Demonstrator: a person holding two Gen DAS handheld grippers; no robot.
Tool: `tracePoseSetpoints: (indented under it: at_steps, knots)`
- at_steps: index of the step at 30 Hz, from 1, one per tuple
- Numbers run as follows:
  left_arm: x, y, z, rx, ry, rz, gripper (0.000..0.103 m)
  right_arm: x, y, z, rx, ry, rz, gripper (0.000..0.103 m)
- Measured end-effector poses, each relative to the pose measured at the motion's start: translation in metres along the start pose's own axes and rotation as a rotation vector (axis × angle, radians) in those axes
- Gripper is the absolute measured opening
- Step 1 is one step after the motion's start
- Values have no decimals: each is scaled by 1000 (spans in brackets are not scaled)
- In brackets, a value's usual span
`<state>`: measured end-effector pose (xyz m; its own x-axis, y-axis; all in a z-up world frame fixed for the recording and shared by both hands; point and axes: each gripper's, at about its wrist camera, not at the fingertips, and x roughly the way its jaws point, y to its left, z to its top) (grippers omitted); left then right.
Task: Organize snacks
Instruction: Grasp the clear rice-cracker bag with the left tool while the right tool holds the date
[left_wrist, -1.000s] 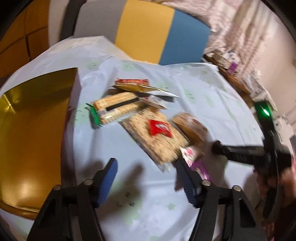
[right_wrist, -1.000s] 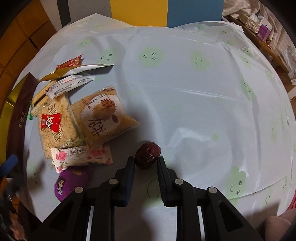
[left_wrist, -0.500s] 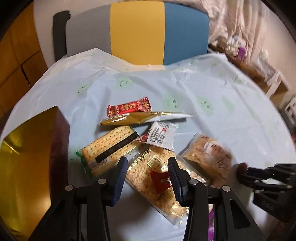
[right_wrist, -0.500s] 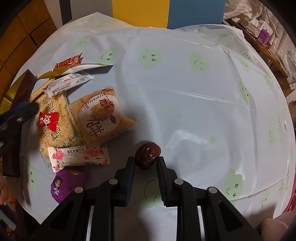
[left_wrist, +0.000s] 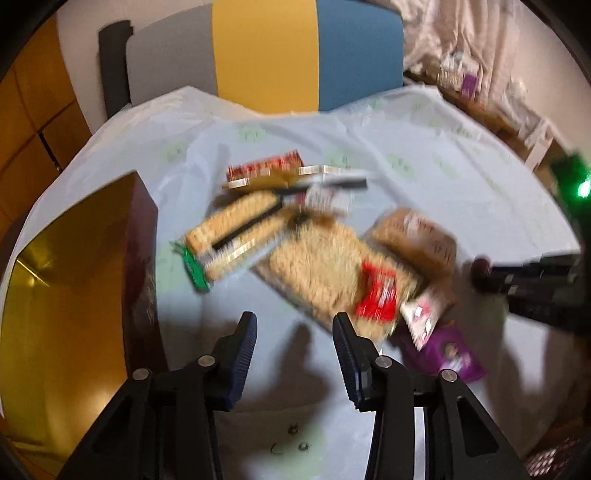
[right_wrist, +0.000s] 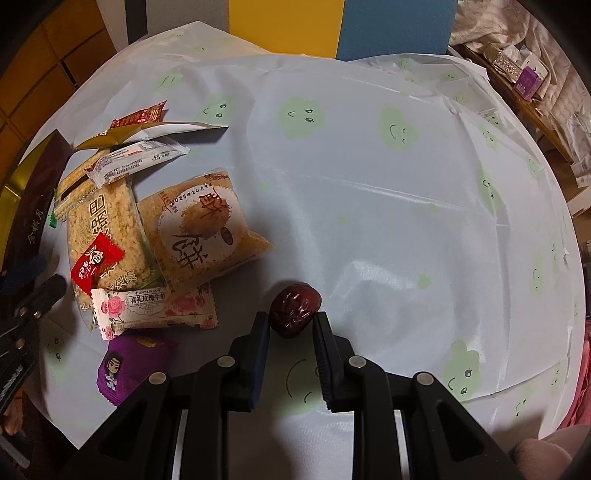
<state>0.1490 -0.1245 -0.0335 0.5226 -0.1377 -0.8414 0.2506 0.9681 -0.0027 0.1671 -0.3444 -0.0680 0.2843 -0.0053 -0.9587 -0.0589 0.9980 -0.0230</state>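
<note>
Snacks: a loose heap of packets on the left part of the tabletop (right_wrist: 369, 192), which wears a pale cloth printed with green smiling clouds.
Red date (right_wrist: 294, 309): dark and wrinkled, unwrapped, right of the heap and apart from it.
My right gripper (right_wrist: 290, 334): jaws closed in on the red date, one pad at each side of it.
My left gripper (left_wrist: 293, 332): jaws spread wide with nothing between them, above bare cloth just short of the heap; this view is blurred.
Rose packet (right_wrist: 151, 306): white with pink roses, small print "LIN'S LINJIA" over a line of Chinese characters.
Round-label pastry (right_wrist: 201, 225): orange bag, big brush characters, a date stamp starting "2025".
Crispy rice slab (right_wrist: 107, 221): clear wrapper, a small red candy (right_wrist: 96, 263) lying on top.
Purple packet (right_wrist: 125, 365): cartoon figure on it, nearest me.
Gold box (left_wrist: 70, 280): open, left of the heap; gold characters on its dark side.
</note>
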Motion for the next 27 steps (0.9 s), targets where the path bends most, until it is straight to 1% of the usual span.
tracePoseSetpoints:
  at_steps: [2,4,6,7,8,10,13,14,15,17,18,19,21,22,23,24,25,26,27]
  knots:
    - [2,-8,12,32,-17,51,43,-1,1,-2,-3,-1,-5,24]
    - [10,-21,21,94,-36,121,43,-1,2,-3,-6,-3,-12,24]
    - [19,-31,26,142,-42,133,43,-2,3,-4,-7,-3,-16,24]
    - [25,-37,25,162,-26,131,43,-2,3,-4,-4,-4,-18,24]
    - [31,-42,23,174,-5,120,43,-5,1,-6,-2,-4,-19,24]
    - [29,-49,19,186,-19,74,41,-4,-2,-5,13,-3,-16,24]
    - [20,-59,8,203,-32,-47,41,-3,-4,-2,25,-7,-15,24]
    - [18,-62,5,215,-41,-66,43,-3,-4,-1,24,-7,-15,24]
    - [16,-64,2,223,-46,-80,43,-2,-3,-1,21,-5,-16,24]
    - [12,-63,-3,193,-42,-131,43,-2,-1,-2,12,-4,-20,24]
    - [10,-60,-4,168,-41,-143,43,-2,-1,-2,12,-5,-21,24]
    - [6,-55,-5,138,-45,-137,43,-2,-2,-2,14,-4,-21,24]
    - [0,-40,-4,69,-45,-99,44,-1,-3,-2,19,-1,-28,24]
    - [-1,-32,-3,25,-35,-83,47,-1,-5,0,18,-1,-29,24]
    - [-1,-20,-2,-37,-21,-83,52,-1,-5,0,16,0,-31,24]
    - [-1,-12,-1,-77,-15,-90,54,-1,-4,0,14,-1,-32,24]
    - [0,-3,3,-128,-6,-90,60,-1,-4,-1,11,-1,-34,24]
    - [0,-1,7,-150,-4,-82,63,0,-4,-1,8,0,-35,24]
    - [1,3,11,-176,-4,-75,65,0,-3,-1,7,1,-36,24]
